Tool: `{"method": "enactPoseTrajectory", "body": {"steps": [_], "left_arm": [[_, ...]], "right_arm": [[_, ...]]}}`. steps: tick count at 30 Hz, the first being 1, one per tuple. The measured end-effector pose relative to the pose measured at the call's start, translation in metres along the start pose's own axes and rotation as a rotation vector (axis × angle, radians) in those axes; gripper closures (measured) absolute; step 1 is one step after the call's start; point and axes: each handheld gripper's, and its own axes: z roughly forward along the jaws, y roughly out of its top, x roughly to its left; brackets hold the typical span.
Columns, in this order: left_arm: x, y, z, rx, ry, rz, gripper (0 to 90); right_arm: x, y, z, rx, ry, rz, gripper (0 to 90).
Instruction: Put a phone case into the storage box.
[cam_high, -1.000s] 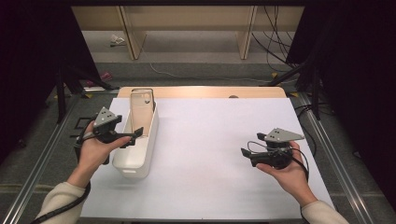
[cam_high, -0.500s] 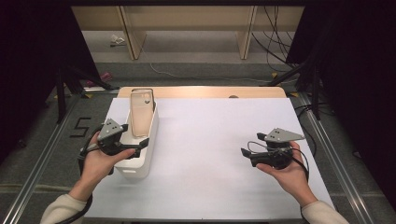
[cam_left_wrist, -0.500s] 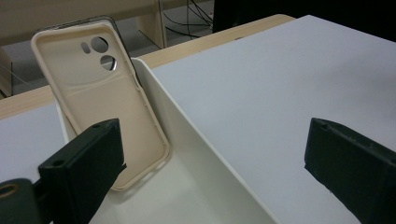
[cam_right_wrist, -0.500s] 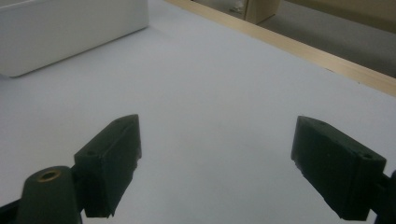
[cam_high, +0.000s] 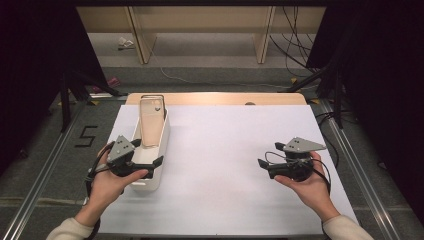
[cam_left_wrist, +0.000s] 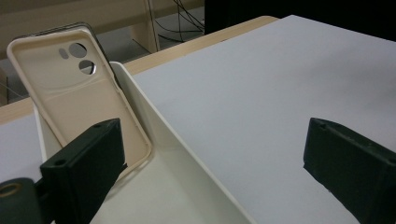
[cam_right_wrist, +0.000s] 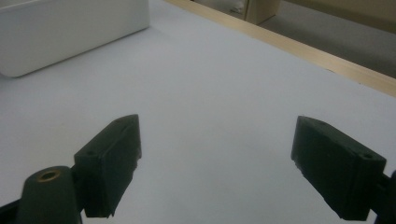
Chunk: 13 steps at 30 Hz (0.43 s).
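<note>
A white sheet (cam_high: 225, 150) covers the wooden table (cam_high: 215, 98); cables (cam_high: 295, 30) lie beyond.

The phone case (cam_left_wrist: 79, 100) looks like soft cream plastic, smooth and a little dull, with a see-through shiny edge around it. The tray (cam_left_wrist: 187, 163) it leans in is white plastic, smooth with a soft shine. The table cover (cam_high: 235, 150) looks like plain white paper or board, flat and not shiny. The table edge (cam_high: 215, 98) behind it is pale wood. The left gripper (cam_high: 155, 162) and right gripper (cam_high: 261, 163) have black, dull plastic jaws and grey metal-looking top plates.
</note>
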Motion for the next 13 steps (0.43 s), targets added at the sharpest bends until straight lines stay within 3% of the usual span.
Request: {"method": "enactPoseTrajectory", "body": {"steps": [13], "left_arm": [[-0.0026,-0.0030,0.0009,0.002,-0.005,-0.002,5.0]], "right_arm": [[-0.0004,-0.0001,0.0000,-0.003,0.003,0.001,16.7]]}}
